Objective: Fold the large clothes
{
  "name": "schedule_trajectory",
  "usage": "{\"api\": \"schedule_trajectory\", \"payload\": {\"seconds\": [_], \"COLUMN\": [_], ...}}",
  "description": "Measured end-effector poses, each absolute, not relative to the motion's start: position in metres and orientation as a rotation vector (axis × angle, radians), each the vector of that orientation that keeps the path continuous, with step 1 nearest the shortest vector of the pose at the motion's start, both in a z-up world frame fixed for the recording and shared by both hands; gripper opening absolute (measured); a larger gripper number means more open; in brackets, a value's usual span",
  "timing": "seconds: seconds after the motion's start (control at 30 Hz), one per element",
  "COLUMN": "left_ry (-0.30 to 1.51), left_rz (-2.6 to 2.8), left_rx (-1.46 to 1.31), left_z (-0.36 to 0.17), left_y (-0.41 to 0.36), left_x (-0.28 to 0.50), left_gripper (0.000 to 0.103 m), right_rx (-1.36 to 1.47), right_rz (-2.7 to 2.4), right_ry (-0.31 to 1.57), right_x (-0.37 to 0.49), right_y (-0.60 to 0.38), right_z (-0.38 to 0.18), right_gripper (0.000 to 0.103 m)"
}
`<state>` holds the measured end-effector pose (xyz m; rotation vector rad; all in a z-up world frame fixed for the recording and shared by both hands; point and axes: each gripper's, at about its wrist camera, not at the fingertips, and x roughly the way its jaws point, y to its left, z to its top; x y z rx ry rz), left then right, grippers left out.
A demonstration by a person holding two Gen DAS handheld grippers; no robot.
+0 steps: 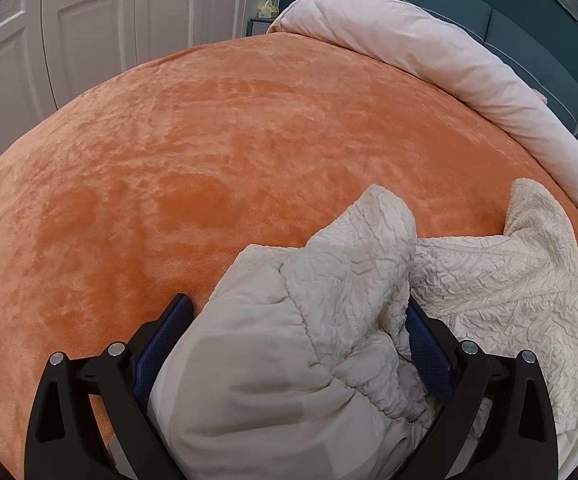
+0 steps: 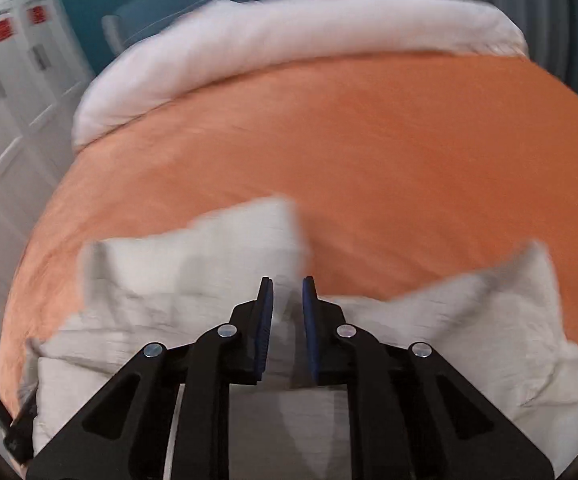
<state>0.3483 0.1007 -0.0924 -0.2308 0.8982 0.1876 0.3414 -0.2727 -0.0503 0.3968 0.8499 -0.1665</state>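
Jacket (image 1: pixel 289 340) bunched between left jaws, bedspread (image 1: pixel 209 140)

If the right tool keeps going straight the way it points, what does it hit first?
Most likely the cream jacket, whose fabric fills the view between and just beyond the right tool tips. The orange bedspread lies further on. The picture is blurred, so depth is uncertain.

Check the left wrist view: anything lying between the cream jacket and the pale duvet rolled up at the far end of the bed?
Nothing. Between the cream jacket and the pale duvet there is only bare orange bedspread, clearest in the left wrist view.
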Motion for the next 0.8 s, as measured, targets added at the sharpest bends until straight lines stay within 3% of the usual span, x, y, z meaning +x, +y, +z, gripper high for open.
{"api": "schedule_trajectory", "payload": {"seconds": [0.13,0.23,0.33,0.53,0.8], "left_ry": [0.908,0.905,0.864,0.793,0.834], "left_rz": [0.200,0.236,0.221,0.164,0.110], "left_rx": [-0.217,-0.171,-0.183,-0.147,-0.114], "left_z": [-0.088,-0.074,-0.050,-0.015,-0.012], "left_y": [0.100,0.094,0.086,0.051,0.005], "left_x": [0.349,0.341,0.311,0.228,0.186], "left_gripper": [0.098,0.094,0.093,0.093,0.093], "right_rx": [0.313,0.227,0.197,0.219,0.290], "right_rz": [-0.170,-0.127,-0.082,-0.093,-0.145], "right_ry": [0.684,0.705,0.763,0.828,0.826], "right_x": [0.282,0.242,0.208,0.119,0.077], "right_y": [-0.289,-0.303,-0.322,-0.348,-0.350], "right_z": [-0.003,0.008,0.007,-0.017,-0.037], "right_gripper": [0.016,0.018,0.031,0.031,0.029]}}
